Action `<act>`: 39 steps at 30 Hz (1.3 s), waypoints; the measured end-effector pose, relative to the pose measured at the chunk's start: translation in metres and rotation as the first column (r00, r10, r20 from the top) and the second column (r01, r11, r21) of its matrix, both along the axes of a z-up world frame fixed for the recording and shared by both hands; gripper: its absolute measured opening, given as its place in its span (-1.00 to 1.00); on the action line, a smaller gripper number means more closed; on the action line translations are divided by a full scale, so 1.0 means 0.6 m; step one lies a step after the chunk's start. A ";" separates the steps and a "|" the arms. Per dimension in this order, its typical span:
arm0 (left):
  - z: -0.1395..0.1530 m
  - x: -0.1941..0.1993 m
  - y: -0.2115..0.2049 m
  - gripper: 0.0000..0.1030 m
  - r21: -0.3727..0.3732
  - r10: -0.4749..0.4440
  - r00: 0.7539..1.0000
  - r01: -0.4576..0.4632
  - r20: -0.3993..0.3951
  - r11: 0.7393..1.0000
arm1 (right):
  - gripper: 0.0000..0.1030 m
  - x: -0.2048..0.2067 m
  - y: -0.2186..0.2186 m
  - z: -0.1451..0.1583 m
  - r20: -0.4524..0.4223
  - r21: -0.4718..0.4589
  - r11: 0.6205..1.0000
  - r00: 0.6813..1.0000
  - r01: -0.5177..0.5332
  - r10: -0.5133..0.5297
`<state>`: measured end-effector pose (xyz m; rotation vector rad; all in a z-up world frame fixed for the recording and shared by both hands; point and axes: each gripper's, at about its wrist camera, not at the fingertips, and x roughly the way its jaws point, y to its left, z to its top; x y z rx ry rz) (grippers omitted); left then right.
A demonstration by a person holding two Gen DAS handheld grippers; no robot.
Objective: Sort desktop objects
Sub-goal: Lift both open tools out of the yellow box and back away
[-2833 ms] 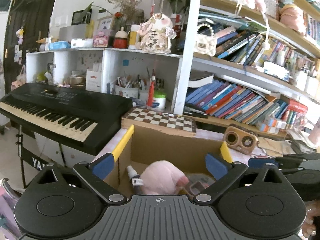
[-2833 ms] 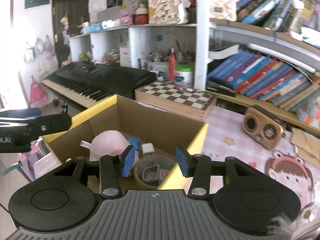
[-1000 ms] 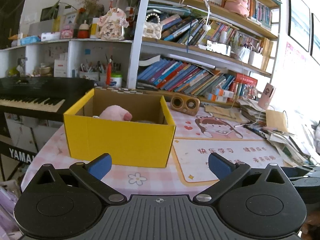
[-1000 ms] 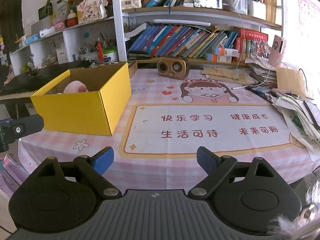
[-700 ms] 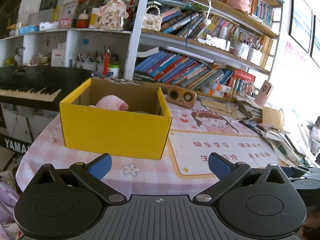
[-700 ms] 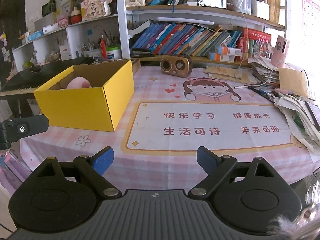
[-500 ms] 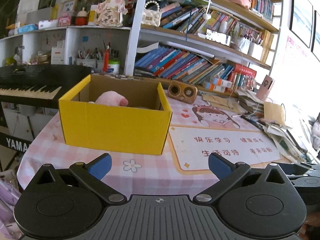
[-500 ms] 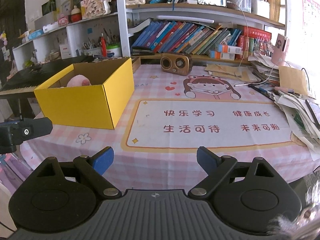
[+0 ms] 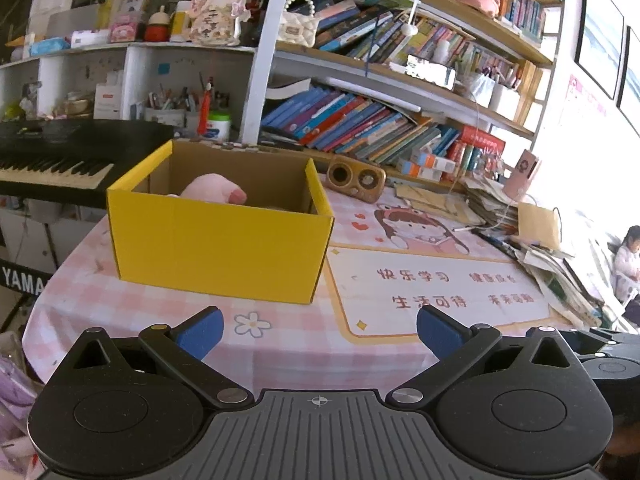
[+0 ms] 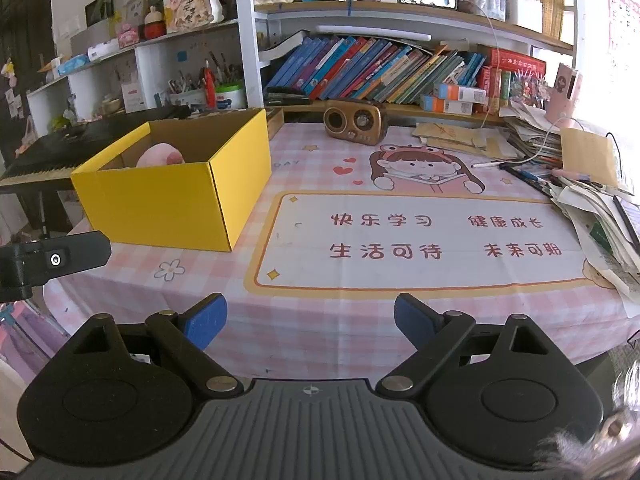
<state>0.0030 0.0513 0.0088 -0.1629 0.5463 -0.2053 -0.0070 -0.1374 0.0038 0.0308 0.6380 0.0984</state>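
- Through the left wrist camera we see our left gripper held over the near edge of the table, its blue pads spread wide with only the pink checked cloth between them; it is released and carries nothing.
- Ahead and a little left stands the yellow box, open at the top, with nothing between it and our fingers.
- A pink plush toy pokes above the box's front wall, towards the left half; whatever else lies in there is hidden from this angle.
- Right of the box lies the printed desk mat, and behind the box's right corner sits a brown retro speaker.
- A black keyboard stands off the table's left side, and a loose pile of papers crowds the right edge.
- Shelves of leaning books fill the wall behind, and a small seated person shows at the far right edge.
- Through the right wrist camera our right gripper also hangs over the near edge, pads wide apart and grasping nothing.
- From here the yellow box sits to the left on the cloth, just beside the mat's left border, and the plush toy rests inside near the left wall.
- The desk mat lies bare straight ahead, with the speaker beyond it.
- Papers and pens spill along the mat's right side.
- A black piece of the other gripper juts in at the left edge.
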 end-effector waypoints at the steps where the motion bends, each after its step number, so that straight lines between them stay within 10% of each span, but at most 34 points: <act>1: 0.000 0.000 -0.001 1.00 0.002 -0.002 1.000 0.002 -0.002 1.000 | 0.81 0.000 0.001 0.000 0.000 -0.001 1.000 1.000 0.000 0.000; 39: -0.010 0.018 -0.003 1.00 0.012 0.016 0.999 -0.016 -0.037 1.000 | 0.97 0.019 -0.006 -0.010 -0.039 -0.003 1.000 0.999 0.010 -0.010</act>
